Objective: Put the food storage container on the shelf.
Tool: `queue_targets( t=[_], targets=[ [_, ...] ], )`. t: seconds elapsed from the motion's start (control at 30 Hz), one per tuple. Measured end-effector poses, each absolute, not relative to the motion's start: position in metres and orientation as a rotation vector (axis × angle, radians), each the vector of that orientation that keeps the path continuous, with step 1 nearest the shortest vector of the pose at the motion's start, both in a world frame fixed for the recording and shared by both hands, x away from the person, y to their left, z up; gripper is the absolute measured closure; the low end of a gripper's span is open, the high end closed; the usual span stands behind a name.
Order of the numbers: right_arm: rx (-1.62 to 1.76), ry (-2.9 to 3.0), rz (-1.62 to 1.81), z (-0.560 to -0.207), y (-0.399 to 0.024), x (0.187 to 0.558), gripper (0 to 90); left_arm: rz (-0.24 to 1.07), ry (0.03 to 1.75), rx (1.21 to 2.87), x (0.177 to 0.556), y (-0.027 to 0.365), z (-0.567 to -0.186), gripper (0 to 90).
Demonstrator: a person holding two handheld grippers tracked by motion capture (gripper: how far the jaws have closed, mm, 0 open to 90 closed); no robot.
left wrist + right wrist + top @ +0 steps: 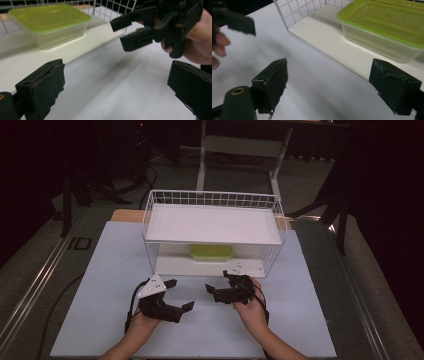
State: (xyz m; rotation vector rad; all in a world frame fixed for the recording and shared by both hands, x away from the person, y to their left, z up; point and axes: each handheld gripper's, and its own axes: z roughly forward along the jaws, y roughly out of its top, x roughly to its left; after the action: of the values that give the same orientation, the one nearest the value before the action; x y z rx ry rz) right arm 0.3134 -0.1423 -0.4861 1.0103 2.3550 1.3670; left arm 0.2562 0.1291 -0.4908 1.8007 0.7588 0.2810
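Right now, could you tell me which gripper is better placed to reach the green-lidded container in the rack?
Probably the right gripper: open, it sits nearer the wire rack's open front than the left gripper, facing the green-lidded container.

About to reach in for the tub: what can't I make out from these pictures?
- Tub contents: high view, the top shelf covers most of it; gripper views, green lid and cloudy walls hide the inside.
- Tub's far end: right gripper view, cut off by the edge.
- Rack's back: hidden.
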Motion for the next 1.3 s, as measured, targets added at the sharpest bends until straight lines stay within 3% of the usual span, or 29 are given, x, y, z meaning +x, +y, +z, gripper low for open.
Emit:
queue_targets(
  t=[1.3],
  targets=[
    [1.011,2.359,1.362,-0.482,-0.242,0.243,15.6,0.289,0.769,1.793,0.215,0.182,-0.498,1.9]
  ],
)
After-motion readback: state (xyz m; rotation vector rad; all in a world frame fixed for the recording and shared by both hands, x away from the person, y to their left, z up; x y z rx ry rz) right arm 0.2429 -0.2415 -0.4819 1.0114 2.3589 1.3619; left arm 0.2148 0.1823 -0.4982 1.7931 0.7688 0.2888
